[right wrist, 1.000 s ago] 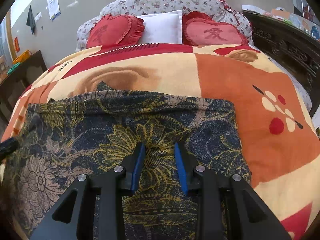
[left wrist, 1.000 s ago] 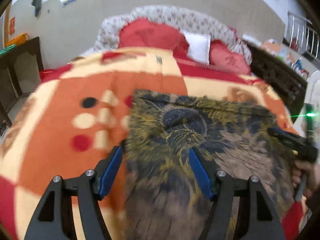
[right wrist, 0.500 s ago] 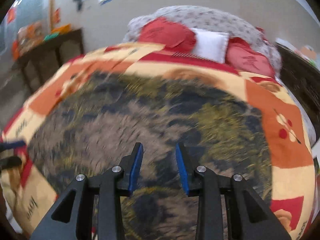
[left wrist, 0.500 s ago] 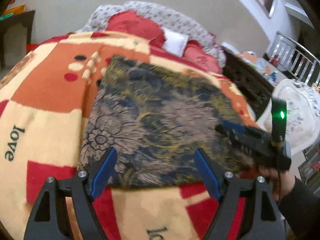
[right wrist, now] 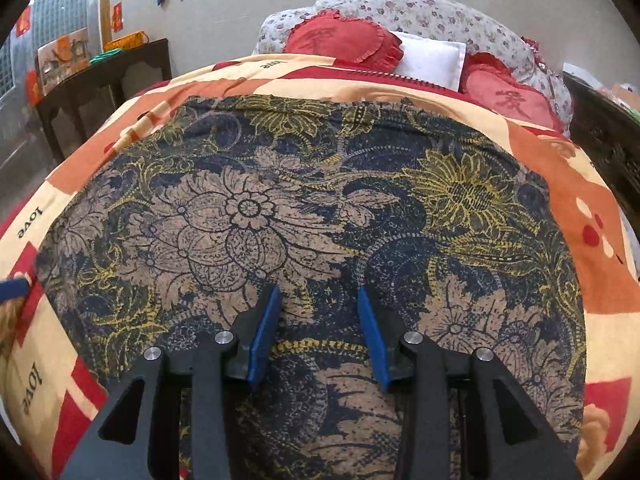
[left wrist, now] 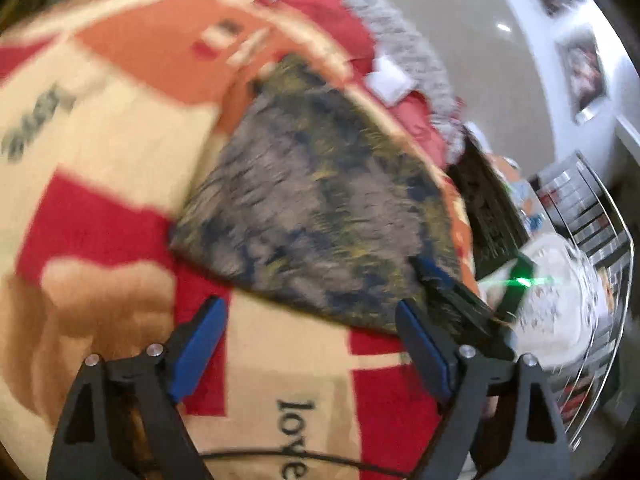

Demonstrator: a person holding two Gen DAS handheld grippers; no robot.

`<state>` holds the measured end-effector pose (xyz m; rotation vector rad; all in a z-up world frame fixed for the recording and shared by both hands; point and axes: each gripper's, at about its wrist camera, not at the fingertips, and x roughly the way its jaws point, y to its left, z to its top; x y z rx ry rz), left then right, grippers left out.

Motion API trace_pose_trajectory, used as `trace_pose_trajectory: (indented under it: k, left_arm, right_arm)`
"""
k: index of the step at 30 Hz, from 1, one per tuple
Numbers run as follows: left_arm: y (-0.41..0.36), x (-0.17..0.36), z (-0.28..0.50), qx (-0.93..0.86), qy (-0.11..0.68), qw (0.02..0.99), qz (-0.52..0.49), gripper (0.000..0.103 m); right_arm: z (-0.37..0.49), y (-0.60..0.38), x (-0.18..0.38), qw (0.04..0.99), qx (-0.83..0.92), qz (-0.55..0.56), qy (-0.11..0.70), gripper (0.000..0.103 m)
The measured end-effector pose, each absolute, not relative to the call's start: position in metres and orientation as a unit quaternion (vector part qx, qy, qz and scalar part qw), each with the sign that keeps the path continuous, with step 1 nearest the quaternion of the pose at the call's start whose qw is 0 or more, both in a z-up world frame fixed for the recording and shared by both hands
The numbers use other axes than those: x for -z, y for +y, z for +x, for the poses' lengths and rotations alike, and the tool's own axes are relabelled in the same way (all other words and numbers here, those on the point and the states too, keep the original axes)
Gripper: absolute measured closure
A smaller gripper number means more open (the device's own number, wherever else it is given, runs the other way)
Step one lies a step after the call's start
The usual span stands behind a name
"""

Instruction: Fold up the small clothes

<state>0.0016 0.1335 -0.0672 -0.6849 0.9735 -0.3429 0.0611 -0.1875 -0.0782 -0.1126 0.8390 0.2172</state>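
Blue-padded left gripper (left wrist: pixel 308 328) is opening wide over the orange-and-red blanket (left wrist: pixel 120 168), nothing between its jaws. Right gripper (right wrist: pixel 318 316) is opening above the flat floral garment (right wrist: pixel 280 208), gripping nothing. Beyond lie red heart pillows (right wrist: pixel 344 42).

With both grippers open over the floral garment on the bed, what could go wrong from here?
1. The right gripper, jaws opening, sits over the middle of the floral garment, not an edge; closing there may bunch the cloth.
2. The left gripper, jaws opening and empty, hangs over the blanket beside the garment's near edge; a pinch could catch blanket too.
3. The left view is blurred, so its aim is uncertain.
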Motion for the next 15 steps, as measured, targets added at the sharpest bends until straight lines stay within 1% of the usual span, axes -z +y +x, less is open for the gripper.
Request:
trace_pose_trajectory:
  k: [8,9,10,12,13,15]
  left_arm:
    - [0.143,0.071,0.031,0.113,0.417,0.816,-0.384,0.014]
    - [0.143,0.071,0.033,0.111,0.416,0.815,-0.388,0.016]
    - [0.142,0.07,0.035,0.113,0.416,0.814,-0.39,0.02]
    - [0.137,0.066,0.032,0.131,0.417,0.811,-0.388,0.049]
    - [0.133,0.064,0.031,0.138,0.42,0.814,-0.377,0.053]
    - [0.132,0.06,0.03,0.133,0.413,0.827,-0.358,0.057]
  right_arm:
    - [0.058,-0.19,0.078,0.906,-0.107,-0.051,0.406,0.065]
    - [0.059,-0.19,0.078,0.906,-0.107,-0.051,0.406,0.065]
    - [0.059,-0.19,0.078,0.906,-0.107,-0.05,0.406,0.065]
    - [0.058,-0.19,0.078,0.906,-0.108,-0.049,0.406,0.065]
    - [0.058,-0.191,0.077,0.906,-0.108,-0.049,0.406,0.065]
    - [0.058,-0.191,0.077,0.906,-0.108,-0.05,0.406,0.065]
